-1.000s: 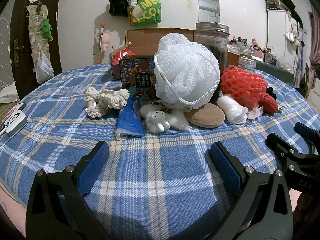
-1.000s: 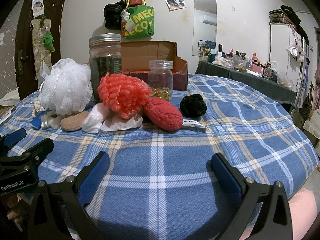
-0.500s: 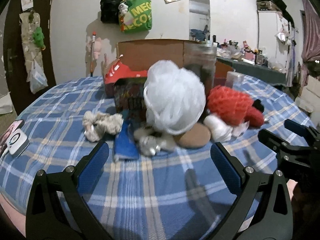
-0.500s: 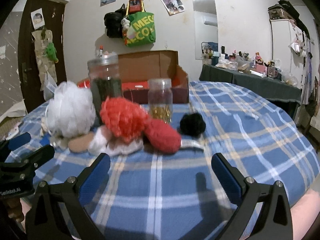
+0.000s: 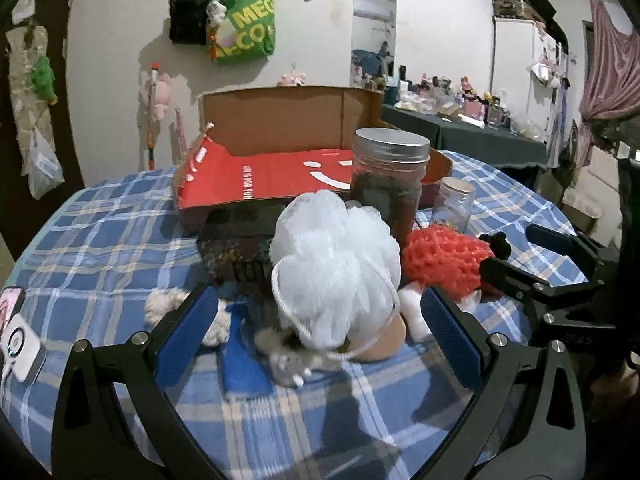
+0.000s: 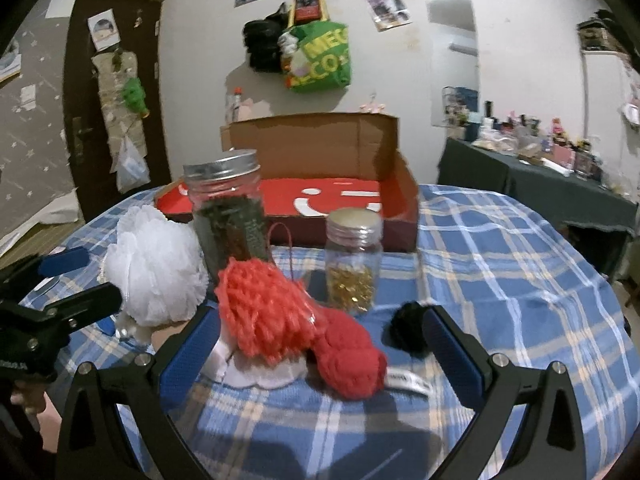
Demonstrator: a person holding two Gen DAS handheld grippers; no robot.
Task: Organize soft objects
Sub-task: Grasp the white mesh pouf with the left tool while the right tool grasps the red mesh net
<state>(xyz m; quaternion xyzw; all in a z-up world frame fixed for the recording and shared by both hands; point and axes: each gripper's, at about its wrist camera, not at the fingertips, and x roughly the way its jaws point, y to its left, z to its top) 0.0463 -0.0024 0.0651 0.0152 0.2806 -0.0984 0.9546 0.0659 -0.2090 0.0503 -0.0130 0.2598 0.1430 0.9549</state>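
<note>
A pile of soft things lies on the blue plaid tablecloth (image 5: 100, 248). A white mesh bath pouf (image 5: 336, 268) sits between the jaws of my open left gripper (image 5: 318, 334), which is raised above the table. Below it lie a small plush toy (image 5: 288, 360), a blue cloth (image 5: 242, 356), a cream crocheted piece (image 5: 160, 304) and a tan sponge (image 5: 380, 340). My open right gripper (image 6: 320, 344) frames an orange-red knitted ball (image 6: 264, 312), a red knitted roll (image 6: 348, 360) and a black pompom (image 6: 408, 328). The pouf also shows in the right wrist view (image 6: 156, 272).
An open cardboard box with a red bottom (image 5: 280, 176) stands behind the pile. A tall jar with a metal lid (image 5: 388, 188) and a small jar of gold bits (image 6: 354, 256) stand among the soft things. A dark printed box (image 5: 236, 248) sits left of the pouf. A phone (image 5: 16, 336) lies at far left.
Both grippers have risen and tipped forward, so the pile is seen from higher and the box's red bottom shows. Nothing was grasped; the objects have not moved.
</note>
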